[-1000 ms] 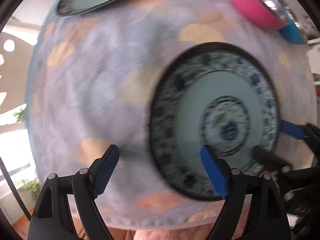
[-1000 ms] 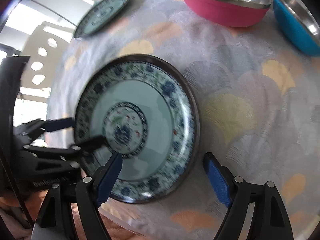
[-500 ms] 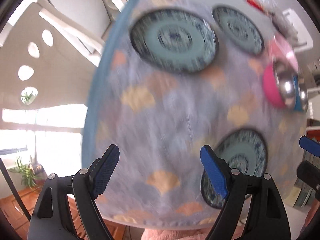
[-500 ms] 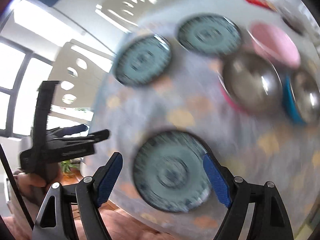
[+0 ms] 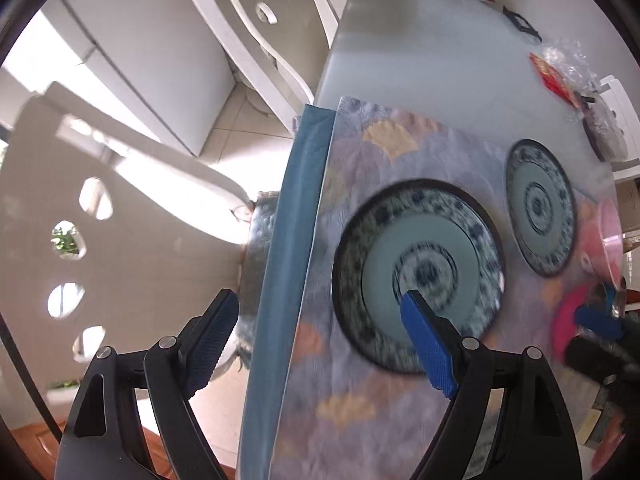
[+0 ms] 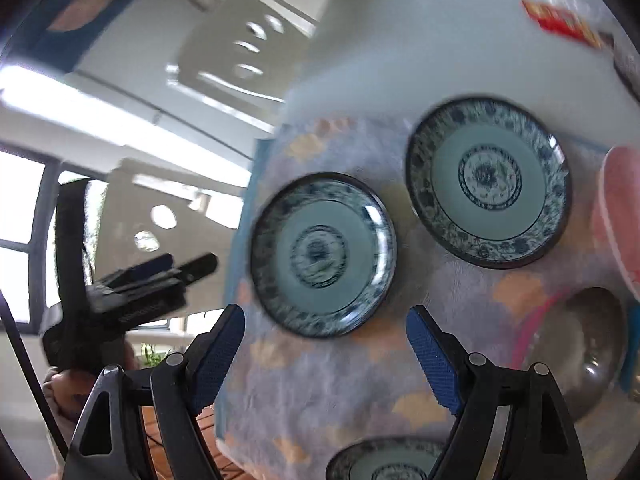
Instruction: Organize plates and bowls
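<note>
1. Both grippers have pulled away from the near plate [image 6: 384, 462] — left gripper [image 5: 320, 344] and right gripper [image 6: 326, 354] gape wide, empty.
2. Plates [image 6: 322, 256] sit mid-frame on the cloth [image 6: 320, 392].
3. Risk — the leftmost plate lies near the cloth's edge; a fast, blurred approach could knock it off.

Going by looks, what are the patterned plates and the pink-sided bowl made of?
The patterned plates look like glazed ceramic, possibly melamine: glossy glare on the rims and printed blue bands over a pale celadon centre. The pink-sided bowl seems to be stainless steel inside, grey and mirror-like with soft reflections; its pink outer shell looks like plastic or a coating, but blur leaves that open.
</note>
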The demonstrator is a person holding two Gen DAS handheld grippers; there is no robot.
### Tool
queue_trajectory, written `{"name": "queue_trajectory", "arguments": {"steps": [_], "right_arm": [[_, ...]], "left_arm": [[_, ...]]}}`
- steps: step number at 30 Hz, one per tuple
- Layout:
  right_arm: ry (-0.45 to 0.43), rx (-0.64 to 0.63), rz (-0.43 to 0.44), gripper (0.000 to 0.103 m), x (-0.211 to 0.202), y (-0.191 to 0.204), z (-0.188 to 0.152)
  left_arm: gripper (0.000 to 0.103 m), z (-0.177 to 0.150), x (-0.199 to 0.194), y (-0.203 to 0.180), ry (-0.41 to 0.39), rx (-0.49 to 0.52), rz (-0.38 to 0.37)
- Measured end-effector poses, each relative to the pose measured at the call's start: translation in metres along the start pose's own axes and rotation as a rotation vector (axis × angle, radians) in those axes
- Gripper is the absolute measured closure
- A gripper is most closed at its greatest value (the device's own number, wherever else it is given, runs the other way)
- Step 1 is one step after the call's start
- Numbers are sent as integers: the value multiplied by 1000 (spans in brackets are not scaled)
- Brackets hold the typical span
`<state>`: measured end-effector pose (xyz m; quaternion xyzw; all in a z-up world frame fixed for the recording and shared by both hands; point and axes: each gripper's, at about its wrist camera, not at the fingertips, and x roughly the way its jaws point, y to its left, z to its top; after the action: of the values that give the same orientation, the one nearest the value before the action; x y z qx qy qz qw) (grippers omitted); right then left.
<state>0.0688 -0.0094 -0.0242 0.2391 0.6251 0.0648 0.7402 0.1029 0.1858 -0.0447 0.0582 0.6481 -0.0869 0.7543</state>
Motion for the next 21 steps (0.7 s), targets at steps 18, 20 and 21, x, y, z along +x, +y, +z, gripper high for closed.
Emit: {"name": "queue_trajectory", "arguments": {"steps": [18,20,21], "right_arm": [[115,169,-29,40,104,-38,23],[113,147,-44,42,108,-34,26],[116,137,-48,43,109,-32,28]], "left_arm": [[33,16,83,-41,86,119,1],[34,13,82,-43,79,124,2],[34,13,82,-44,78,129,1]]}}
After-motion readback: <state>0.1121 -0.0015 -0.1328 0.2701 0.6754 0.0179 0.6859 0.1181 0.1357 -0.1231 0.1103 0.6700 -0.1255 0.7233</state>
